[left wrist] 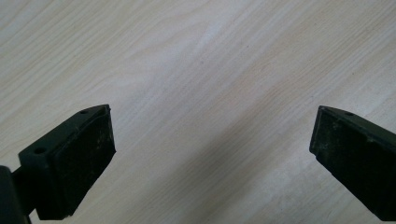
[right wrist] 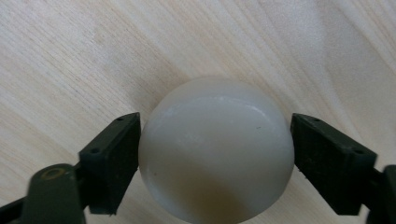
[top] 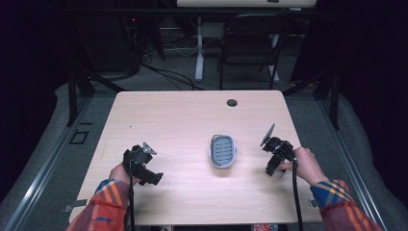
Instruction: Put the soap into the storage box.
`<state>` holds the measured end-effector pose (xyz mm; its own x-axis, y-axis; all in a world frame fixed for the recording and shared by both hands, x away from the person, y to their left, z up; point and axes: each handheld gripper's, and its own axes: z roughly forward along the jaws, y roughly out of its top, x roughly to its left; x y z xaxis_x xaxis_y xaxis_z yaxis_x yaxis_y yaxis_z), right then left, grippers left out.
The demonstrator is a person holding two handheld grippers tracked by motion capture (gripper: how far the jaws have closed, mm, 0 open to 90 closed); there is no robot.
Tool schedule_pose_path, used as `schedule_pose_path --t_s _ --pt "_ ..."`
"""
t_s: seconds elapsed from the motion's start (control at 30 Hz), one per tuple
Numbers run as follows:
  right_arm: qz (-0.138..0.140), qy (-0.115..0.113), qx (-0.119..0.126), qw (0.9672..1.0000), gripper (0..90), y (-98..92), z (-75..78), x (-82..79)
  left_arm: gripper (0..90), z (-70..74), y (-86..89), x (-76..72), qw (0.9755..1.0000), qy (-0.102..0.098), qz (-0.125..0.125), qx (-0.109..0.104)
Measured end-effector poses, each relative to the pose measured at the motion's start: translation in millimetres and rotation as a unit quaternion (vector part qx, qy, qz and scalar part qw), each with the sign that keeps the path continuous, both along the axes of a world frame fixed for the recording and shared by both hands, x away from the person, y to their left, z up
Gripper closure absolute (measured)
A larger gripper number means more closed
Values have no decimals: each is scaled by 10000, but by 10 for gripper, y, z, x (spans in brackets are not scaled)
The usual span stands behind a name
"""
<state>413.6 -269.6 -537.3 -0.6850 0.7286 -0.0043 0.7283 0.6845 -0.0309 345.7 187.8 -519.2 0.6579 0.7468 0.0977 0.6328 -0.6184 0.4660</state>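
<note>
High view: a person seated at a pale wooden table (top: 183, 120) holds a gripper in each hand, a grey slotted dish (top: 223, 151) lying between them, well apart from both. The right gripper (top: 273, 169) points down at the table near its right edge; in the right gripper view its jaws press against both sides of a white ball (right wrist: 215, 149), which sits squarely between them with the table behind it. The left gripper (top: 153, 177), near the table's front left, has its jaws spread wide over bare wood (left wrist: 205, 93), nothing between them.
</note>
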Motion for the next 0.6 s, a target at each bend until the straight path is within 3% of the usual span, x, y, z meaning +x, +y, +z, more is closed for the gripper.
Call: schedule_pose_path --t_s 0.07,0.2,0.23,0.3,0.6 --pt "-20 55 30 10000 231 -2 -7 4 1 2 2 2 10000 29 -9 -5" --pt "-34 26 50 10000 235 4 -12 -4 1 1 0 3 10000 29 -14 0" --pt "-178 -94 198 9996 236 9 -38 -30 1 3 0 4 10000 29 -20 -2" --pt "112 -5 -61 9999 238 16 -2 -11 1 4 0 4 10000 46 -30 -8" --pt "74 -79 55 9999 238 28 52 -48 2 3 0 5 10000 48 -19 0"
